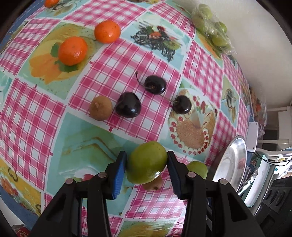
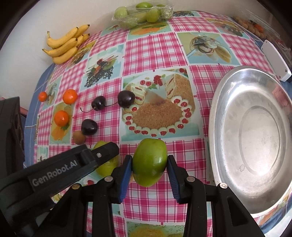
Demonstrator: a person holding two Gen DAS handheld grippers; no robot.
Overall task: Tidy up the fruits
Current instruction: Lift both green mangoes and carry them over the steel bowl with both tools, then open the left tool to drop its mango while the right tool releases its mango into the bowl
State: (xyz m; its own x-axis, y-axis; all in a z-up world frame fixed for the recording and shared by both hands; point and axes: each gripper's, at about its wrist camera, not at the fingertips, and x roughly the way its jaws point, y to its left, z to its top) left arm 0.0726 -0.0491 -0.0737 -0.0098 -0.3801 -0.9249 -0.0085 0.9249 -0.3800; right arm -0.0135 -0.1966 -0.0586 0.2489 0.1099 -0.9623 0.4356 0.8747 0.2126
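**2 green fruits, 2 tongs**

"GenRobot.AI" is printed in grey on the left tongs, readable from the right camera. Left tongs pinch a green fruit; right tongs pinch another green fruit, just left of the steel plate. On the surface beyond: 3 cherries, a kiwi, oranges, bananas, and a bagged tray of green fruit by the wall.

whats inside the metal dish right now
No fruit is in the metal dish: its visible bare floor shows only scuffs and reflections. Its lower edge is hidden behind the right gripper, which holds a green fruit.
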